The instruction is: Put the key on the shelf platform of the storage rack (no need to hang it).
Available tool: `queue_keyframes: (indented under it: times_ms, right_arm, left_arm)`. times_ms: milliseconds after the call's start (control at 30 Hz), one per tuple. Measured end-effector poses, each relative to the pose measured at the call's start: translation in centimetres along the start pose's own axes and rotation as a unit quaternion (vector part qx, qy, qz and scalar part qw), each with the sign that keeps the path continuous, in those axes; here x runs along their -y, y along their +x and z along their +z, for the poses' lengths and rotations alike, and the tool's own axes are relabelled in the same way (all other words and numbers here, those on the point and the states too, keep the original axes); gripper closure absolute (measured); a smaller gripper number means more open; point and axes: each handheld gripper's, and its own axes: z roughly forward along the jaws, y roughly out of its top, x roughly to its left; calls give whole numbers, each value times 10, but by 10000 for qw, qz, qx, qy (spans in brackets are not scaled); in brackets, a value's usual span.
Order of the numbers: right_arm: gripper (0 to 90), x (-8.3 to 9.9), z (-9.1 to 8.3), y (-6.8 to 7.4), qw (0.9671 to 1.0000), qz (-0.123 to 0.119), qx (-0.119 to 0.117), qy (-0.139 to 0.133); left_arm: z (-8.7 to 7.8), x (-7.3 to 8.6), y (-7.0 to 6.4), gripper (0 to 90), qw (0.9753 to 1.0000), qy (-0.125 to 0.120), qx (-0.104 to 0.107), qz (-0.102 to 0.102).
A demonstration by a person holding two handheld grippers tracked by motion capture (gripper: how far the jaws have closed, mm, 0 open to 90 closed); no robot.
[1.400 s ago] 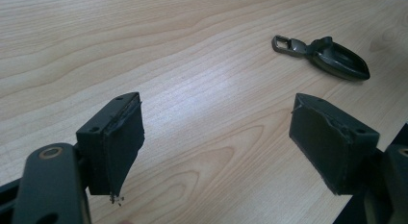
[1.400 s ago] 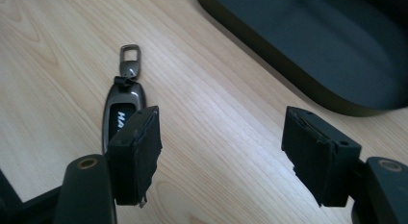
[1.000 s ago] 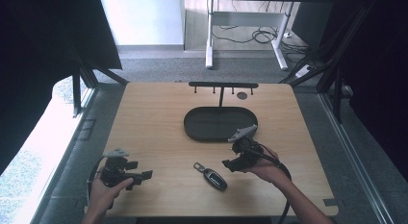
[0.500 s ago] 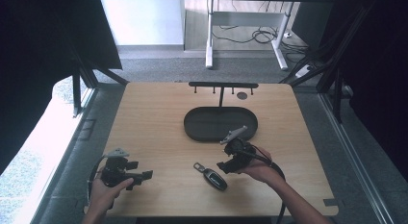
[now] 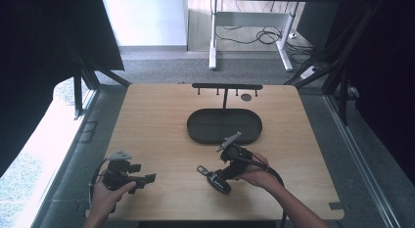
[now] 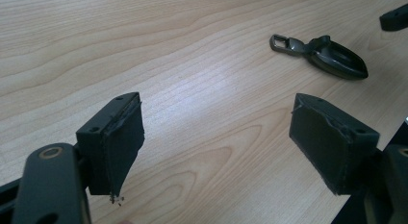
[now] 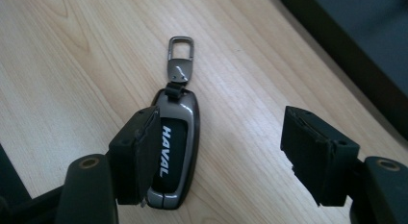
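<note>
The right gripper view reads white "HAVAL" lettering on the car key fob (image 7: 173, 154), which lies flat on the wooden counter (image 7: 72, 65) with its metal clasp (image 7: 180, 51) pointing away; from the high view the fob (image 5: 218, 181) is just a dark shape near the counter's front edge, in front of the black oval tray (image 5: 195, 127) and the hook rack (image 5: 226, 86) behind it. Compared with a second ago, the right hand-held gripper (image 5: 221, 175) has moved from beside the tray down to the fob. Its jaws are spread wide, the left pad overlapping the fob's edge, nothing gripped. The left hand-held gripper (image 5: 147, 178) rests low at the front left corner, also released, aimed across bare wood toward the fob (image 6: 332, 56).
</note>
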Motion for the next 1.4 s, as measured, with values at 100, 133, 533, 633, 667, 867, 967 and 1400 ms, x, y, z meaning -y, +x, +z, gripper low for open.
queue_keyframes:
  times_ms: [100, 133, 533, 633, 667, 867, 967, 1400]
  right_arm:
    - [313, -2, 9, 4, 9999, -43, -31, 137]
    - [313, -2, 9, 4, 9999, -43, -31, 137]
    - [343, 1, 33, 15, 9989, -222, -100, 408]
    - [350, 2, 41, 18, 9983, -256, -137, 508]
    - [352, 2, 43, 19, 9981, -279, -120, 532]
    - [373, 2, 51, 23, 9972, -315, -108, 665]
    - [381, 2, 54, 23, 9971, -330, -101, 680]
    - [477, 1, 57, 24, 9963, -296, -168, 789]
  left_arm:
    - [-1, 0, 0, 199, 10000, -16, 5, -3]
    - [-1, 0, 0, 199, 10000, -16, 9, 2]
    - [-1, 0, 0, 199, 10000, 5, 15, 20]
    - [-1, 0, 0, 198, 10000, 17, 15, 17]
    - [-1, 0, 0, 199, 10000, 17, 19, 18]
    - [0, 0, -1, 198, 10000, 44, 32, 28]
    - [0, 0, -1, 198, 10000, 49, 28, 28]
    - [1, 0, -1, 198, 10000, 56, 31, 35]
